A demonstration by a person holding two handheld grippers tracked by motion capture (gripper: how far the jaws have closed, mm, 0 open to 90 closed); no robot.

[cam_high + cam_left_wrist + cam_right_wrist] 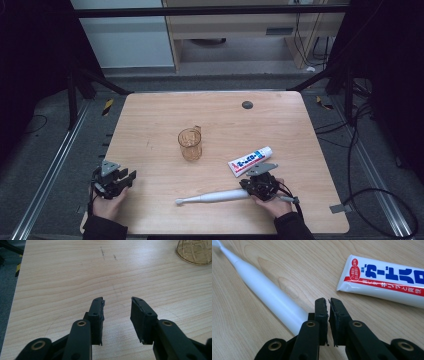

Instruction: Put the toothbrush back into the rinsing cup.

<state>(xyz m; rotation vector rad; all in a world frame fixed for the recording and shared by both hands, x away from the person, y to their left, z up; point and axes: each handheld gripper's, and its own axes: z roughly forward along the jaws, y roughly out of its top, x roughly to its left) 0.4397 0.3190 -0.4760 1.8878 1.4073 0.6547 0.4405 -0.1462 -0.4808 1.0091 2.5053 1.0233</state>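
Note:
A white electric toothbrush (212, 198) (267, 292) lies near the table's front edge, head pointing left. A white tube of toothpaste (250, 161) (387, 280) with red and blue print lies just behind it. An amber glass cup (190, 144) (195, 251) stands upright mid-table. My right gripper (246, 185) (329, 300) sits at the toothbrush's handle end, jaws shut with nothing between them; the handle runs beside and under the left jaw. My left gripper (129, 177) (117, 301) rests at the front left, open and empty over bare wood.
The wooden table (150, 110) has a dark round grommet (247, 105) near its far edge. Black frame bars and cables lie on the floor around it. Bare wood lies between the cup and the left gripper.

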